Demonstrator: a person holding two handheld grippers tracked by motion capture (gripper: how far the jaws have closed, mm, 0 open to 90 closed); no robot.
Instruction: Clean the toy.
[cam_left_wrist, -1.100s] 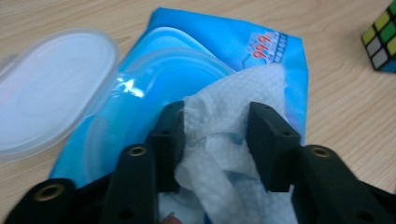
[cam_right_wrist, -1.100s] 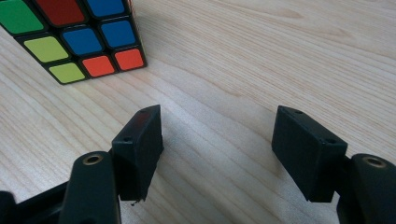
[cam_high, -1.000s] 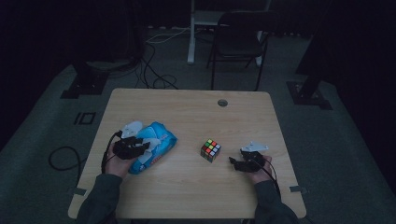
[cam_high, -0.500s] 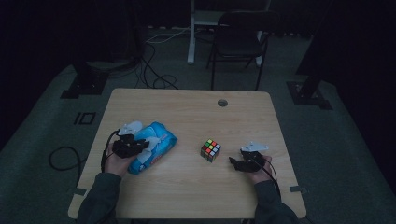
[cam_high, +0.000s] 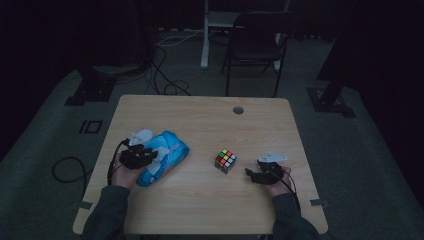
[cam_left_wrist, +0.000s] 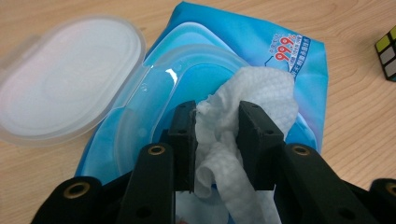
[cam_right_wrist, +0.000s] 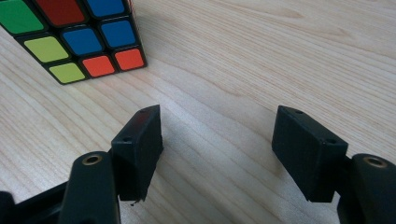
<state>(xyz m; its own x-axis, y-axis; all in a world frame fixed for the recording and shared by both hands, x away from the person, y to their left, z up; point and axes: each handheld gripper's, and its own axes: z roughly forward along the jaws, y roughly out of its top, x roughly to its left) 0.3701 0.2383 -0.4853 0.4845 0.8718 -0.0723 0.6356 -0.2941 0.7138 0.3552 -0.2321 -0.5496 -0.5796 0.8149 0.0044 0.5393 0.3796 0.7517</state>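
A dim room surrounded the pale wooden tabletop (cam_high: 200, 125). At its left lay a blue wipes pack (cam_left_wrist: 261, 51) with its clear lid (cam_left_wrist: 65, 79) flipped open — the left gripper (cam_left_wrist: 215, 126) had its jaws pinching a white wipe (cam_left_wrist: 252, 93) that rose from the opening. The right gripper (cam_right_wrist: 217, 140) rested near the Rubik's cube (cam_right_wrist: 74, 37) — jaws spread, holding nothing.

The blue wet-wipe pack (cam_left_wrist: 261, 60) lies flat to the left of the Rubik's cube (cam_high: 226, 161), well apart from it. Its clear oval lid (cam_left_wrist: 65, 77) is flipped open, lying back on the side away from the cube. A crumpled white wipe (cam_left_wrist: 243, 126) sticks up out of the pack's opening, partly pulled out.
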